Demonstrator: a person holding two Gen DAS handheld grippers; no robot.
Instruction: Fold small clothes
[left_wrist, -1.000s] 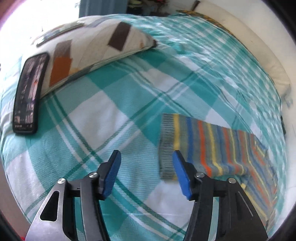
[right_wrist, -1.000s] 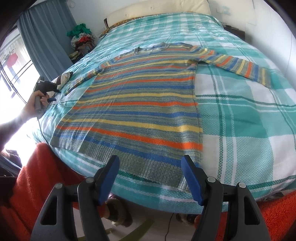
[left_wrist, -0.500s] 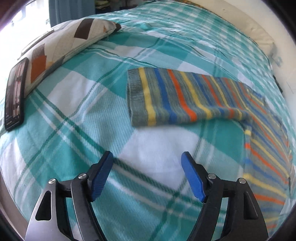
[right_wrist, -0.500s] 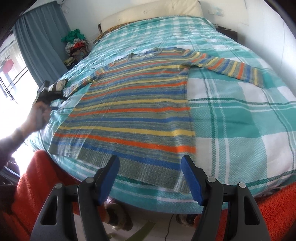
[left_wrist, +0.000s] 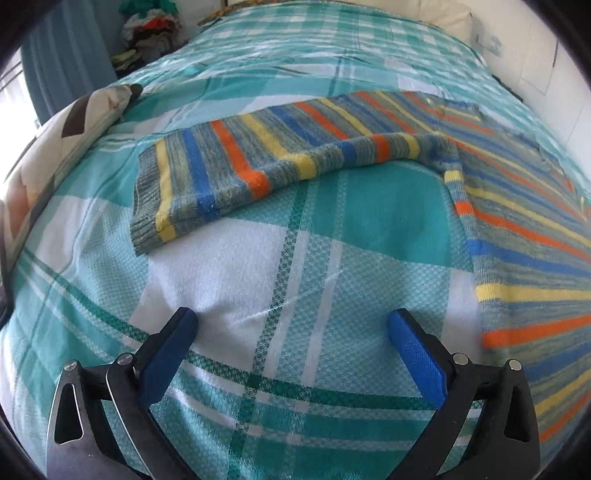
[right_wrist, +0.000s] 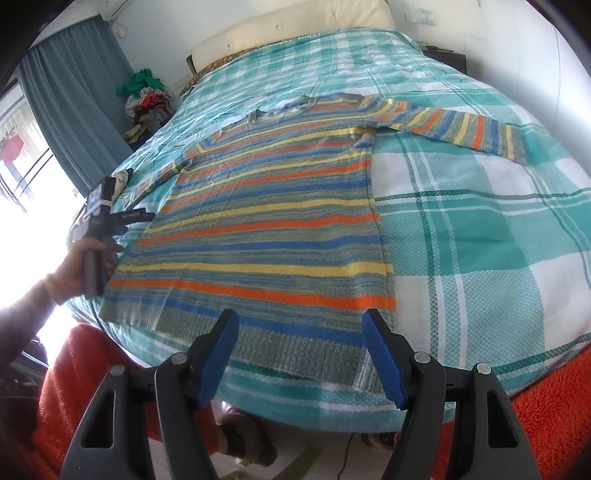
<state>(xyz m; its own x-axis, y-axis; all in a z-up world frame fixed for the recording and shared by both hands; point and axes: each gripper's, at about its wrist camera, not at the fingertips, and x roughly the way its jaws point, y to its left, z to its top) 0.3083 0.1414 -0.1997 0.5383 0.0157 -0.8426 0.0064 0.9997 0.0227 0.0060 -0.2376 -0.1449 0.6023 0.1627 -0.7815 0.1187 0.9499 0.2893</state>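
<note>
The left tongs (left_wrist: 291, 325) now gape wider than a second ago and hold nothing; their view has swung from the pillow and phone toward the sweater, so the sleeve that sat right at the blue pads then lies farther off now. Beneath them is bare plaid bedspread (left_wrist: 236, 266). Beyond it the sleeve (left_wrist: 258, 162) runs flat from its grey cuff on the left across to the sweater (left_wrist: 517, 229) body at right. The pillow (left_wrist: 62, 140) is at the far left edge, well apart from the cuff.

The right tongs (right_wrist: 301, 328) stand wide and empty as before, hovering just over the sweater's (right_wrist: 266, 229) grey hem at the bed's near edge. The sweater lies spread flat on the bed, its other sleeve (right_wrist: 454, 125) stretched out to the right. At left a hand (right_wrist: 77, 266) grips the left tool, closer to the sweater's side than a second ago.

No containers are in view.
</note>
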